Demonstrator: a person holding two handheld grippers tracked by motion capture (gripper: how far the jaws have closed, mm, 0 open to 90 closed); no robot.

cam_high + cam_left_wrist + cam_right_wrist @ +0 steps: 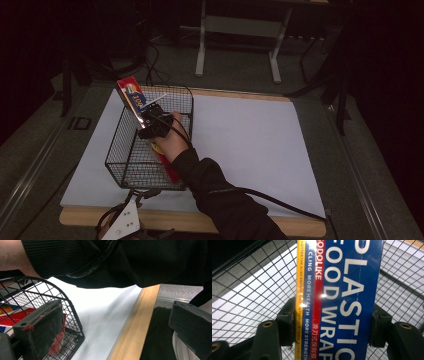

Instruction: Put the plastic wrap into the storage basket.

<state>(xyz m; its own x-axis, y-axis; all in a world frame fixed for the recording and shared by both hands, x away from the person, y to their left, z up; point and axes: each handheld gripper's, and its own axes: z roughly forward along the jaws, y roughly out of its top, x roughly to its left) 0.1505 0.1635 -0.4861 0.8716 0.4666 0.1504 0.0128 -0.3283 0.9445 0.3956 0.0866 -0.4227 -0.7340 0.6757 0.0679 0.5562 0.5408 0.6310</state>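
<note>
Hiding behind the right tool (150, 120), box (131, 95) ends.

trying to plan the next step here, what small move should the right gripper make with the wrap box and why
Probably lower it a little further, then let go: the right gripper is clamped on the plastic wrap box, whose top end pokes above the wire basket rim while its lower end is already inside.

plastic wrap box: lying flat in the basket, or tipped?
Tipped. The plastic wrap box slants, its top end above the wire basket rim, lower end inside, clamped in the right gripper.
</note>
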